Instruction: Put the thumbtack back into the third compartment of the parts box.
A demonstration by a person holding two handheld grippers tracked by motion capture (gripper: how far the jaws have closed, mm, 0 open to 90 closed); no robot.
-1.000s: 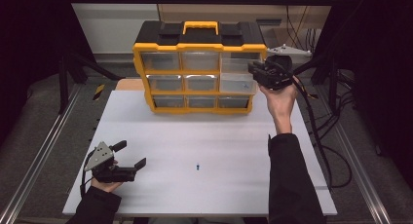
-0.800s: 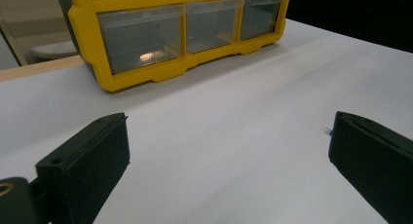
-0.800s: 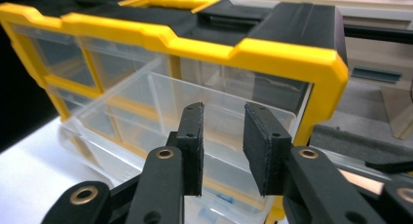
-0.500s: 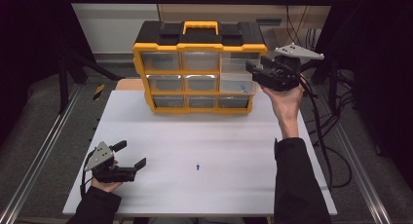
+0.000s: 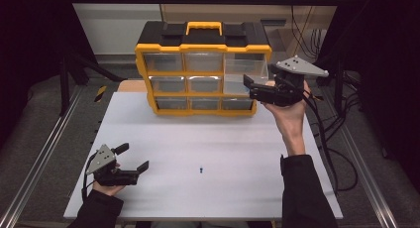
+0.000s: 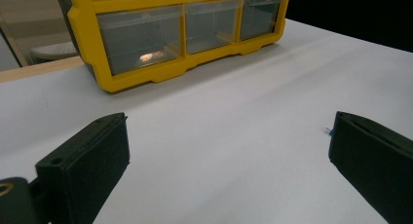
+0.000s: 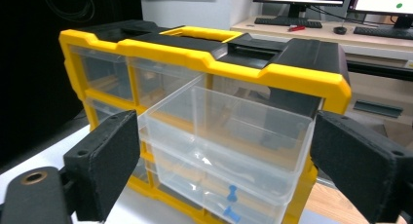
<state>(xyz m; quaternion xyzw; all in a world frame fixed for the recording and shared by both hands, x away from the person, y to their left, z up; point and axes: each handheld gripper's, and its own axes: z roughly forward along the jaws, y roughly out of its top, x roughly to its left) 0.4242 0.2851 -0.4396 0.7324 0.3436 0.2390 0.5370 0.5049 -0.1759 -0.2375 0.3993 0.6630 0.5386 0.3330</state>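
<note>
Two hand-held grippers over a white table (image 5: 247,153). Right gripper (image 5: 253,87), jaws apart, stands at the front of the clear top-right drawer (image 5: 243,69), which is pulled out of the yellow-and-black organizer (image 5: 203,64); whether a jaw touches it cannot be told. Left gripper (image 5: 132,158), jaws spread and empty, rests near the table's front-left corner. Small blue pin (image 5: 201,169) lies mid-table.

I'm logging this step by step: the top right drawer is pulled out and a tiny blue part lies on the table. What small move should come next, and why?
Probably lower the left gripper onto the blue part: its jaws are open, the part lies just beside them, and the drawer stands open and empty.
</note>
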